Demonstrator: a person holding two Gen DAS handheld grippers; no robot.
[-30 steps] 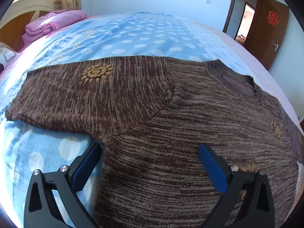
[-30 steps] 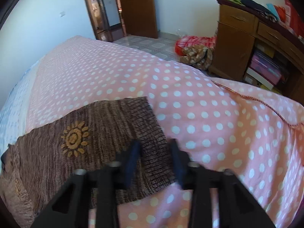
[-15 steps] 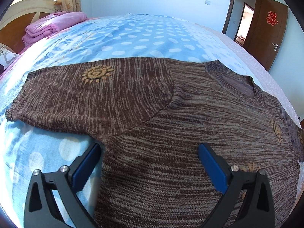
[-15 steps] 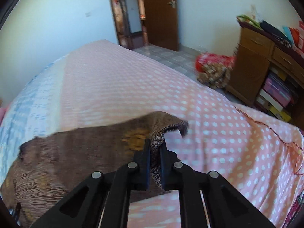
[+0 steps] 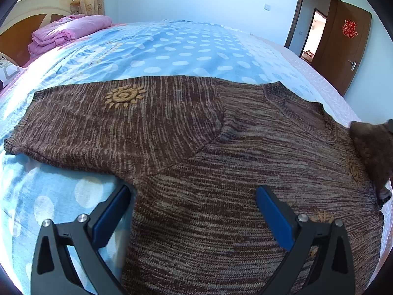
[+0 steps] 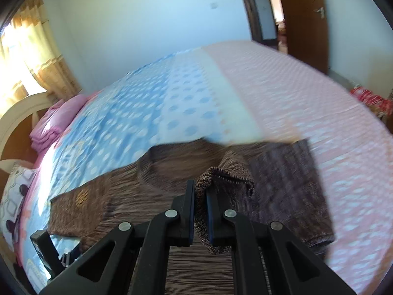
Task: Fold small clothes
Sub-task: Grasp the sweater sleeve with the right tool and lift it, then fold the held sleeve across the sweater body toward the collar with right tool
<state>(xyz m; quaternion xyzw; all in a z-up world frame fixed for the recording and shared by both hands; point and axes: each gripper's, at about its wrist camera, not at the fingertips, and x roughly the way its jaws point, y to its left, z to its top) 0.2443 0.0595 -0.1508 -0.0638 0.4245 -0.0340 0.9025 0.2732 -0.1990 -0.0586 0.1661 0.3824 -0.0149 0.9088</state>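
On the bed, a brown marled knit sweater (image 5: pixel 221 172) with yellow embroidered sun motifs lies face up across a blue and pink polka-dot bedsheet (image 5: pixel 172 49).

Near sleeve (image 5: pixel 110 123): spread flat out to the left in the left wrist view, one sun motif on it, cuff resting on the blue part of the sheet.

Neckline (image 5: pixel 302 113): ribbed, round, toward the far right of that view.

Left gripper (image 5: pixel 194 211): black arms with blue pads, jaws standing wide apart. One pad sits at the sweater's side edge under the armpit, the other above the body panel. Nothing is pinched between them.

Right gripper (image 6: pixel 200 211): jaws together, clamped on the cuff of the other sleeve (image 6: pixel 223 179). Knit bunches up between the blue pads and hangs out both above and below them. The cuff is lifted off the sheet and held above the sweater's body; the rest of that sleeve lies flat on the pink part of the sheet. Right wrist view is motion-blurred.

Same lifted cuff shows at the right edge of the left wrist view, beside the neckline.

Surroundings: folded pink blanket (image 5: pixel 66 32) by the wooden headboard, brown wooden door (image 5: pixel 343 49) with a red ornament, pale blue walls.
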